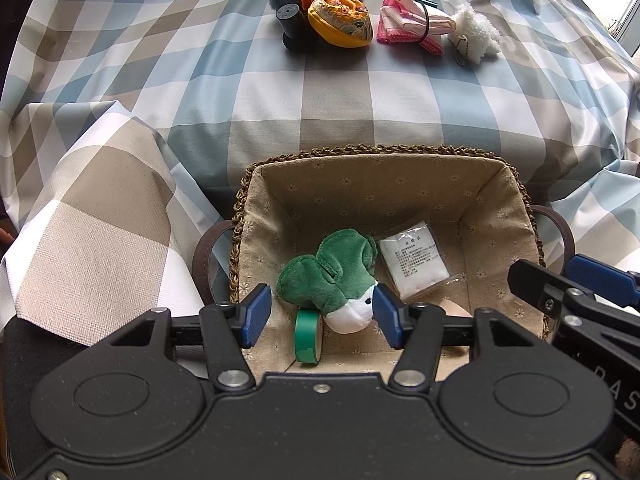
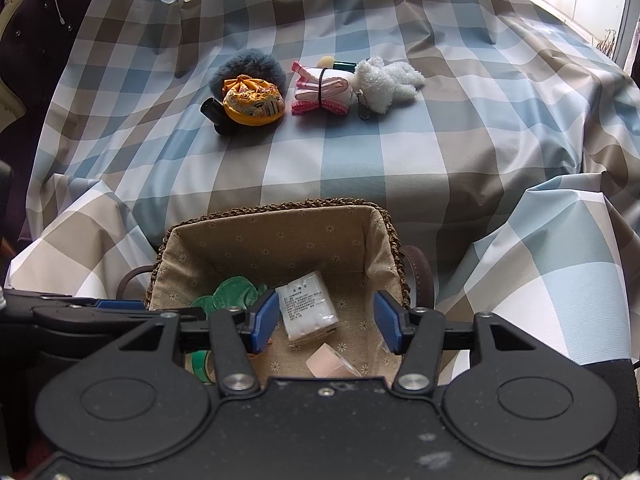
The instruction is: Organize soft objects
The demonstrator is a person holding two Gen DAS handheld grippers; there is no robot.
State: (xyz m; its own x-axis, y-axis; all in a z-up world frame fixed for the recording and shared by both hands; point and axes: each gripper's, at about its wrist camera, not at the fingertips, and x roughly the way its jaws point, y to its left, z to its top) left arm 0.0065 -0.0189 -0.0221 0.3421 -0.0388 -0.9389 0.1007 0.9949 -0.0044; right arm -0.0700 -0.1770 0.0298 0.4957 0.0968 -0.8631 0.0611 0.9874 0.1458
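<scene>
A green and white plush (image 1: 332, 272) lies on the floor of the lined wicker basket (image 1: 360, 150), beside a white packet (image 1: 412, 264). My left gripper (image 1: 322, 316) hangs over the plush with its blue pads on either side, not pressing it. My right gripper (image 2: 326, 322) stands open over the same basket (image 2: 280, 206), above the white packet (image 2: 308, 306). Farther back on the checked cloth lie a grey furry ball (image 2: 248, 68), an orange pouch (image 2: 252, 100), a pink cloth bundle (image 2: 320, 92) and a white fluffy toy (image 2: 384, 80).
A green tape roll (image 1: 308, 334) and a beige roll (image 2: 332, 364) also lie in the basket. A black spool (image 1: 290, 20) stands against the orange pouch. The basket has brown side handles (image 1: 204, 256). A dark chair back (image 2: 24, 40) stands at far left.
</scene>
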